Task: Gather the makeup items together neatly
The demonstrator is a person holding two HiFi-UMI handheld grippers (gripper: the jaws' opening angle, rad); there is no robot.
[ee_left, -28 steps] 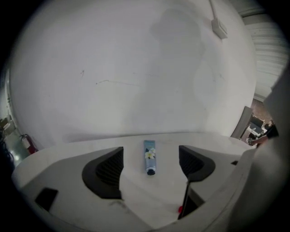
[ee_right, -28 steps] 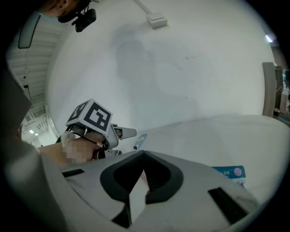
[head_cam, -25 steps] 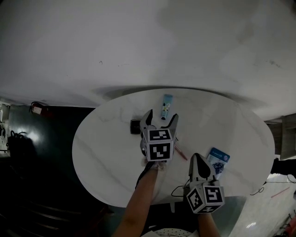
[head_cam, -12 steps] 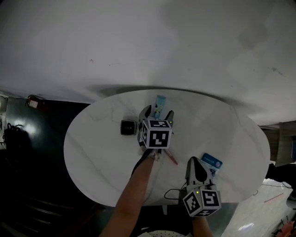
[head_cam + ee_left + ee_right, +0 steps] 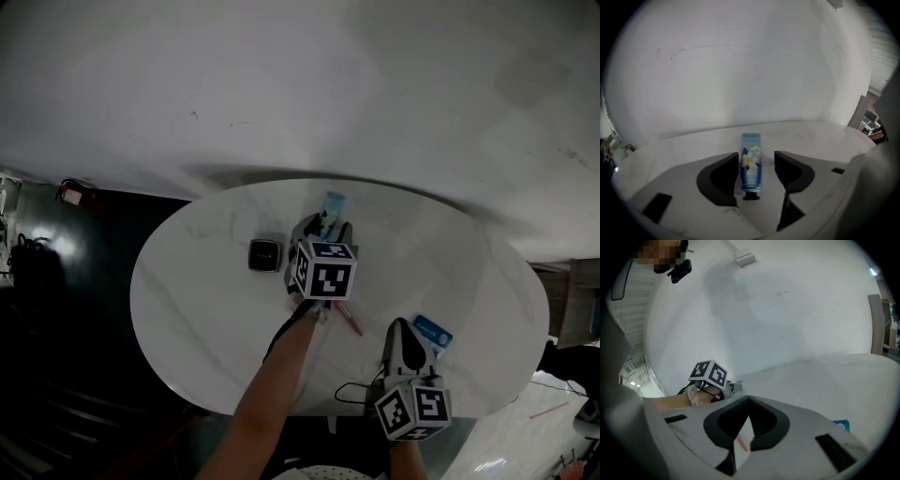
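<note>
A blue hand-cream tube [image 5: 751, 161] with a flower print lies on the white marble table [image 5: 197, 281], cap toward me. My left gripper [image 5: 756, 159] straddles it and its jaws are closing: the left jaw is at the tube's side, while a slim gap shows at the right. In the head view the tube [image 5: 332, 203] pokes out beyond the left gripper [image 5: 323, 225]. My right gripper [image 5: 403, 328] is shut and holds nothing, near the table's front edge. In its own view the right gripper [image 5: 749, 399] has its tips together.
A black square compact [image 5: 265, 255] sits left of the left gripper. A red pencil [image 5: 349, 321] lies between the two grippers and a blue packet [image 5: 432, 331] lies right of the right gripper. A dark floor drops away at the left.
My left gripper has moved forward until its jaws stand on either side of the blue tube, and the jaws have narrowed. The right gripper has stayed shut near the front edge.
</note>
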